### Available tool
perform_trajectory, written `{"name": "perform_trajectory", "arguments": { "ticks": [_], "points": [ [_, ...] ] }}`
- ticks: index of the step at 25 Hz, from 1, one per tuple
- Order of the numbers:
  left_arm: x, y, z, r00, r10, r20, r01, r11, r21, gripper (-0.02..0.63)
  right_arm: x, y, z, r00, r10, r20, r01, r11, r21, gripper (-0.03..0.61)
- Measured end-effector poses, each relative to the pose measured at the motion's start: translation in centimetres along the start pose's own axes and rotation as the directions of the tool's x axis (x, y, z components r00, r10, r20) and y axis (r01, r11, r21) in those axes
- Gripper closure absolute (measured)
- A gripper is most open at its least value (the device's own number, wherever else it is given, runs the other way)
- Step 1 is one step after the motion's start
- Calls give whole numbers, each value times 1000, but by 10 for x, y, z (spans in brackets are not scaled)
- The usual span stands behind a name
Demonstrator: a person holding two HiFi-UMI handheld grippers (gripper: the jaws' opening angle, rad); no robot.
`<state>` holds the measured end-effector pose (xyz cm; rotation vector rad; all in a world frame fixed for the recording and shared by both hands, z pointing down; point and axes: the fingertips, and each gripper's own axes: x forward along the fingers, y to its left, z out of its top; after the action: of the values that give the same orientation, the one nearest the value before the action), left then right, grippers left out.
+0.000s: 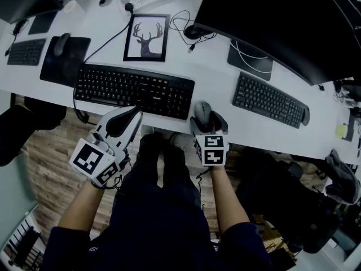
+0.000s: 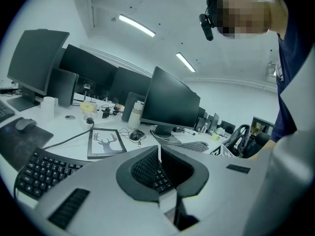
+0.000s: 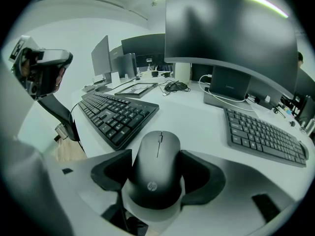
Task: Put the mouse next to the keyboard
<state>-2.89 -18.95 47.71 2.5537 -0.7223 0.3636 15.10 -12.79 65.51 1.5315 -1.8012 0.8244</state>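
The right gripper (image 3: 157, 157) was clamped on the mouse (image 1: 202, 110), a jaw pressed to each of its sides. In the head view only the mouse's front showed past the gripper. The mouse lay just beside the right end of the keyboard (image 1: 134, 90), near the front edge of the desk (image 1: 214, 72); whether it touched the desk could not be told. The left gripper (image 2: 158, 154) had its jaws together on nothing and hid part of the keyboard's near edge
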Motion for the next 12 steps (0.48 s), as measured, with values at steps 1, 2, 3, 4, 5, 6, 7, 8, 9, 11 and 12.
{"name": "perform_trajectory", "arguments": {
  "ticks": [1, 2, 3, 4, 5, 6, 7, 8, 9, 11, 12],
  "points": [
    [0, 0, 0, 1000, 0, 1, 0, 1000, 1, 572, 0, 0, 0, 1000, 0, 0, 0, 1000, -1, 264],
    [0, -1, 1, 1000, -1, 2, 1, 1000, 2, 572, 0, 0, 0, 1000, 0, 0, 0, 1000, -1, 264],
    [0, -1, 1, 1000, -1, 4, 1, 1000, 3, 572, 0, 0, 0, 1000, 0, -2, 0, 1000, 0, 264],
    [1, -1, 2, 1000, -2, 5, 2, 1000, 4, 572, 1, 0, -1, 1000, 2, -5, -2, 1000, 2, 264],
    [0, -1, 2, 1000, -2, 6, 2, 1000, 4, 572, 1, 1, -2, 1000, 3, -7, -3, 1000, 5, 264],
    [0, -2, 3, 1000, -1, 7, 1, 1000, 5, 572, 1, 1, -2, 1000, 4, -9, -4, 1000, 6, 264],
    [0, -2, 3, 1000, 0, 8, 0, 1000, 5, 572, 1, 1, -2, 1000, 4, -9, -4, 1000, 4, 264],
    [-1, -2, 4, 1000, 1, 9, -1, 1000, 6, 572, 1, 1, -1, 1000, 4, -8, -4, 1000, 2, 264],
    [-1, -2, 4, 1000, 1, 9, -1, 1000, 6, 572, 1, 1, -1, 1000, 4, -9, -4, 1000, 3, 262],
    [-2, -2, 4, 1000, 3, 10, -3, 1000, 6, 572, 1, 1, -2, 1000, 6, -12, -6, 1000, 10, 262],
    [-2, -2, 4, 1000, 4, 10, -4, 1000, 6, 572, 1, 1, -2, 1000, 6, -13, -6, 1000, 12, 262]
  ]
}}
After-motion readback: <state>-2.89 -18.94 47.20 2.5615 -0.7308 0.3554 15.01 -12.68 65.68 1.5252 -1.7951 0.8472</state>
